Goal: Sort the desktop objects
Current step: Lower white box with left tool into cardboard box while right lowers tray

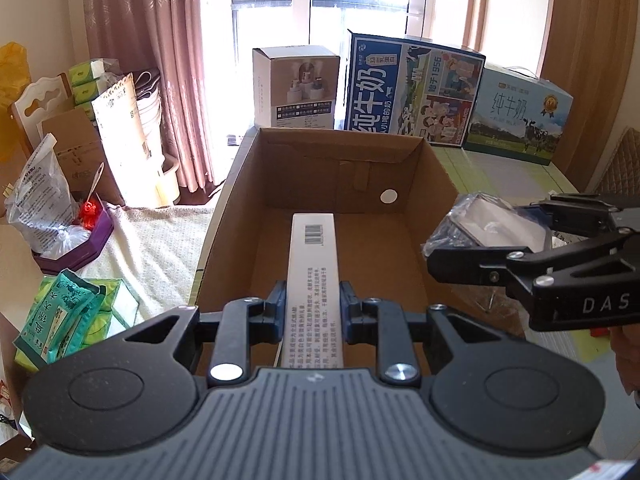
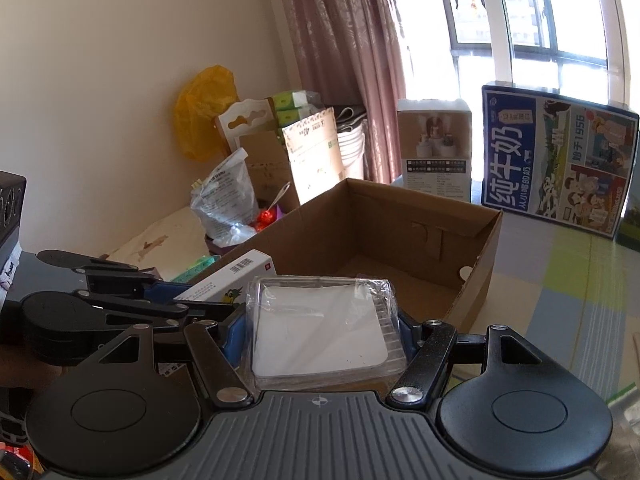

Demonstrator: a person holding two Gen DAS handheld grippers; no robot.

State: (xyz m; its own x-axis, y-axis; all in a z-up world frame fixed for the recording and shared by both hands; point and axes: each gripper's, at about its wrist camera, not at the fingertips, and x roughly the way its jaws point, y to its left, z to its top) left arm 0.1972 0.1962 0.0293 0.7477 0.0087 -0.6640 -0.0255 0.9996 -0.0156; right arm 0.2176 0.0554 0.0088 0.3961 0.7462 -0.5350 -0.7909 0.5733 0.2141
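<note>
1. left gripper (image 1: pixel 313 308): clamped on long white carton (image 1: pixel 313 280), held over open cardboard box (image 1: pixel 240 184).
2. right gripper (image 2: pixel 320 322): clamped on clear plastic case (image 2: pixel 320 320), at the box's near edge.

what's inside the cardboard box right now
The cardboard box shows a bare brown floor and a white round spot on its far wall. The long white carton, held by the left gripper, covers a strip of floor; the near end is hidden behind the grippers.
</note>
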